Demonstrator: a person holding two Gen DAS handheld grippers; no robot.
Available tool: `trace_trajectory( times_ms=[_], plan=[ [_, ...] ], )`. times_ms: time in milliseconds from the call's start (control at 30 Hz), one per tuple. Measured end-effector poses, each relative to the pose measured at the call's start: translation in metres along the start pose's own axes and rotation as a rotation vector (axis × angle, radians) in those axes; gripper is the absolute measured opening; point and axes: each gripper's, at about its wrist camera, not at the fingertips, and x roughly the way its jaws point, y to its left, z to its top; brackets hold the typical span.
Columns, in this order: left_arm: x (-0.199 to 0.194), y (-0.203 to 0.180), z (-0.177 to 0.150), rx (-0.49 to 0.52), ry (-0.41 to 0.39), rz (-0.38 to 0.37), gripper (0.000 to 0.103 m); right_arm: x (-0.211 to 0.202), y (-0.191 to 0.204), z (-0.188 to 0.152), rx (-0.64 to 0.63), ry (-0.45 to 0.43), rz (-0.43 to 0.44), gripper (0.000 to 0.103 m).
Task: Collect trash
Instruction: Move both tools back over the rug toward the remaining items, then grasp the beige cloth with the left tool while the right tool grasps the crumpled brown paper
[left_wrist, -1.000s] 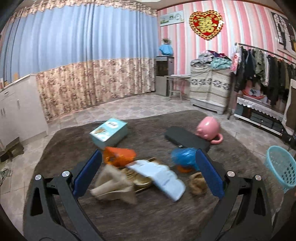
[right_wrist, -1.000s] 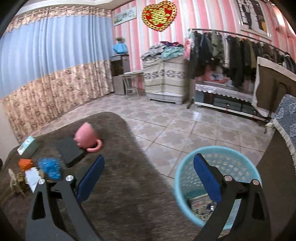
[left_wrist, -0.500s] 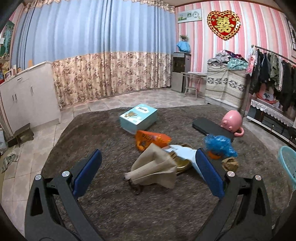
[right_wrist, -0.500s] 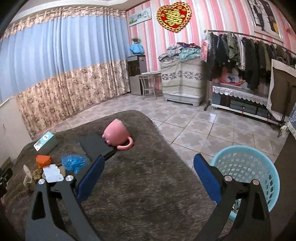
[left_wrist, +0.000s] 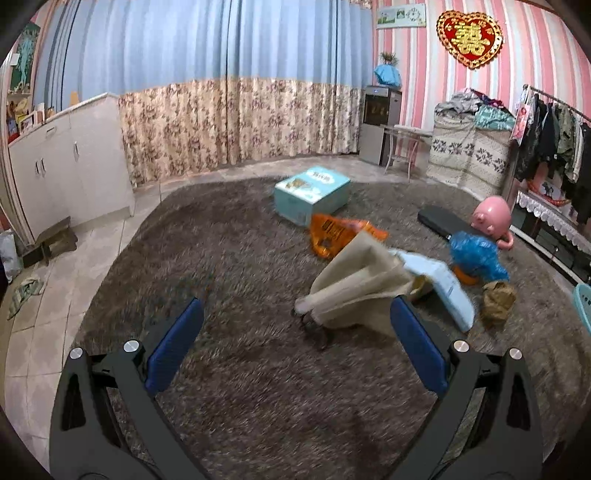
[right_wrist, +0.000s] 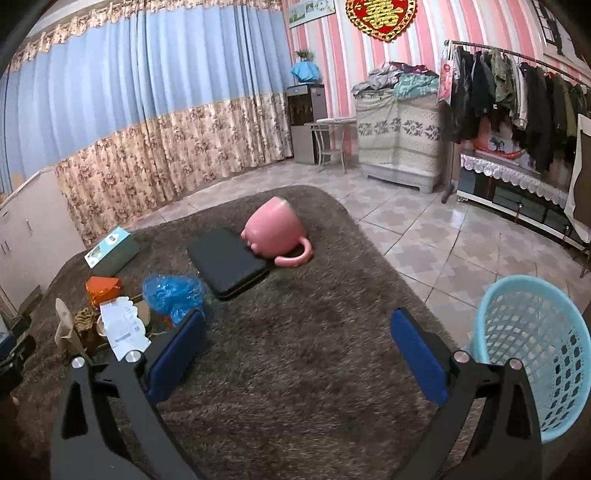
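Observation:
Trash lies in a heap on the brown rug (left_wrist: 229, 266): a beige paper bag (left_wrist: 354, 291), an orange wrapper (left_wrist: 336, 232), a white-blue paper (left_wrist: 443, 288), a blue plastic bag (left_wrist: 476, 254) and a brown crumpled scrap (left_wrist: 498, 299). My left gripper (left_wrist: 295, 343) is open and empty, just short of the paper bag. My right gripper (right_wrist: 295, 350) is open and empty over the rug; the blue plastic bag (right_wrist: 173, 293) and white paper (right_wrist: 123, 325) lie to its left. The light blue basket (right_wrist: 535, 350) stands at its right.
A teal box (left_wrist: 312, 194), a black flat case (right_wrist: 229, 262) and a tipped pink pig-shaped mug (right_wrist: 277, 232) lie on the rug. White cabinets (left_wrist: 66, 166) stand at the left, a clothes rack (right_wrist: 517, 96) at the right. Tiled floor surrounds the rug.
Both views have swung left. The trash heap has shifted right in the left wrist view; the basket has slid to the right edge in the right wrist view. Both grippers stay open.

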Motion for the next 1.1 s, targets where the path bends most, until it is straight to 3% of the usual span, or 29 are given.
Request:
trace_trajectory(
  times_ms=[233,467,700,1000,1100],
  plan=[
    [0.021,0.001,-0.011,0.002,0.059,-0.015,0.098,0.011,0.021,-0.006,-0.049,0.028,0.012,0.099],
    [0.042,-0.027,0.004,0.037,0.068,-0.07,0.098,0.021,0.043,-0.013,-0.11,0.066,0.008,0.099],
    [0.065,-0.048,0.004,0.044,0.137,-0.089,0.098,0.029,0.05,-0.018,-0.111,0.106,0.016,0.099],
    [0.061,-0.009,0.002,-0.029,0.142,-0.082,0.097,0.036,0.055,-0.021,-0.108,0.126,0.031,0.099],
    [0.056,0.001,0.002,-0.064,0.132,-0.129,0.087,0.036,0.057,-0.023,-0.104,0.13,0.04,0.099]
  ],
)
